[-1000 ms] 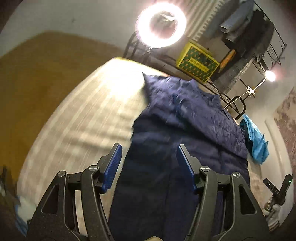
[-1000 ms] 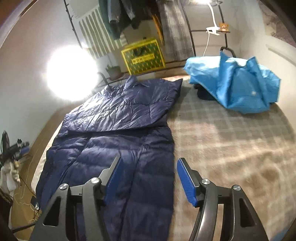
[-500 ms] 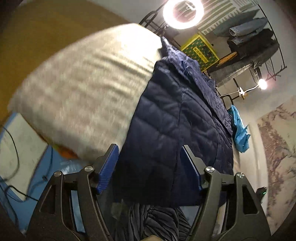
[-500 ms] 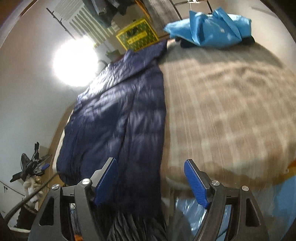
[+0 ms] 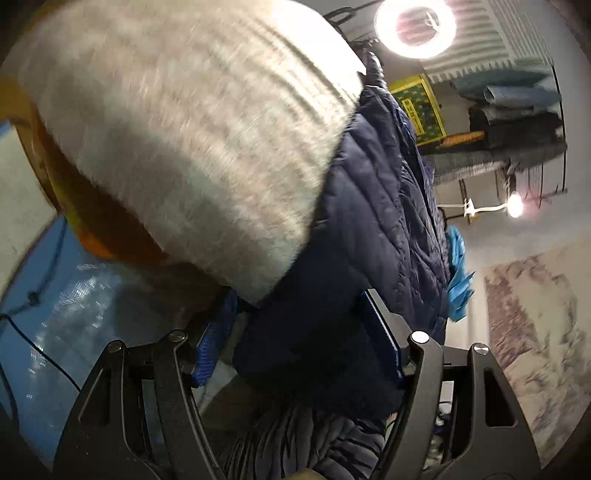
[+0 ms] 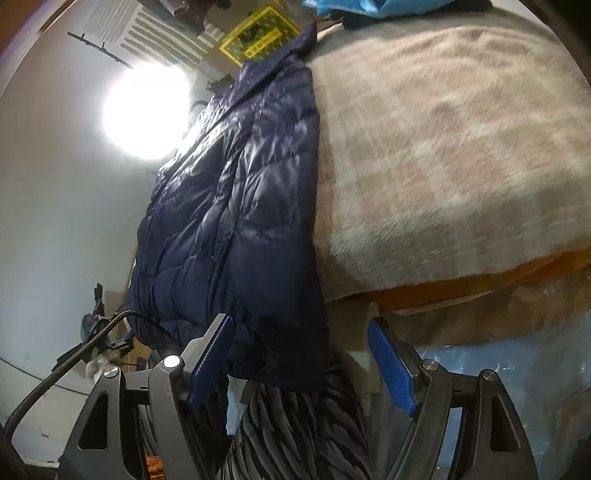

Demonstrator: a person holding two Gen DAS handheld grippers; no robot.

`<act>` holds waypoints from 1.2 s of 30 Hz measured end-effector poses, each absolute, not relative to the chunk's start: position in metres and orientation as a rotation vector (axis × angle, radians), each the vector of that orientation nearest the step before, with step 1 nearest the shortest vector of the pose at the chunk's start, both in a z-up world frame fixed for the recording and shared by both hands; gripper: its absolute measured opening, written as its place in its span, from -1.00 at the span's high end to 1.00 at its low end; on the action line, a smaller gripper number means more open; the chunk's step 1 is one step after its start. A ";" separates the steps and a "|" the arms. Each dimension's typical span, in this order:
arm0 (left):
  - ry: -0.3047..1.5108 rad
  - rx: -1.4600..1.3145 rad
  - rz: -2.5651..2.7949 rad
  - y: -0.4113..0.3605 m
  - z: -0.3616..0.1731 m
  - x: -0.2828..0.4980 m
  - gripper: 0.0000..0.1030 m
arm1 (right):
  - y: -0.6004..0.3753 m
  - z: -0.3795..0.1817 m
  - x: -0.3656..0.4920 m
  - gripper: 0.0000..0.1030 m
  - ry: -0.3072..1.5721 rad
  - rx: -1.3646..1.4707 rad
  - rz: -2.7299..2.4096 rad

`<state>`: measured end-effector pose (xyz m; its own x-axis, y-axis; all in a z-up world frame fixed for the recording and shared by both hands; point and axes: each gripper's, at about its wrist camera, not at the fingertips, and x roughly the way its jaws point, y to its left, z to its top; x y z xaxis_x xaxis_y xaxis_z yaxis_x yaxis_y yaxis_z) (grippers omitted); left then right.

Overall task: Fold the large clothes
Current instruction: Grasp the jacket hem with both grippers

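Left wrist view: left gripper [image 5: 299, 347] spread wide at the hem of the navy quilted jacket [image 5: 373, 206] overhanging the plaid-blanketed bed [image 5: 192, 122]; right wrist view: right gripper [image 6: 301, 363] likewise spread, jacket [image 6: 236, 199] hem between its fingers, ungripped.

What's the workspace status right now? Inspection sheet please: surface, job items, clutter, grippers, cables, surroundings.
Surface: bed with a beige plaid blanket; the view is motion-blurred.
Job's things: navy quilted jacket lies lengthwise along the bed, its near hem hanging over the edge.
Clutter: blue garment at the far end of the bed.
Grippers: left gripper open, its jaws either side of the jacket hem; right gripper open, at the hem's corner. Neither is gripping.
Cables: black cable beside the right gripper; thin cord on the floor.
Surroundings: ring light, yellow box, clothes rack.
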<state>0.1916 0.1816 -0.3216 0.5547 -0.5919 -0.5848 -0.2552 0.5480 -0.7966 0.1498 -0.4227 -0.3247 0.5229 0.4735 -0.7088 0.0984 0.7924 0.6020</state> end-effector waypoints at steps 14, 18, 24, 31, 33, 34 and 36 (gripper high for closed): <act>1.002 -0.940 -0.398 0.165 -0.284 0.180 -0.21 | -0.398 -0.311 0.158 0.39 1.026 0.680 0.448; 0.997 -0.926 -0.411 0.164 -0.274 0.176 0.11 | -0.400 -0.297 0.158 0.51 1.009 0.674 0.475; 1.020 -0.919 -0.411 0.163 -0.280 0.172 0.11 | -0.382 -0.297 0.162 0.09 1.049 0.587 0.466; 1.043 -0.927 -0.383 0.163 -0.297 0.172 0.11 | -0.377 -0.305 0.165 0.74 1.081 0.573 0.452; 1.050 -0.953 -0.367 0.166 -0.305 0.170 0.01 | -0.380 -0.304 0.163 0.74 1.076 0.579 0.456; 1.048 -0.981 -0.366 0.168 -0.309 0.168 -0.11 | -0.382 -0.303 0.162 0.63 1.073 0.578 0.456; 1.038 -1.035 -0.382 0.169 -0.315 0.167 -0.13 | -0.384 -0.305 0.161 0.09 1.089 0.582 0.432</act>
<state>0.1670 0.1694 -0.3151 0.4971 -0.6933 -0.5217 -0.1902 0.4996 -0.8451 0.1613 -0.3836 -0.3054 0.4066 0.5928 -0.6952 -0.0449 0.7730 0.6328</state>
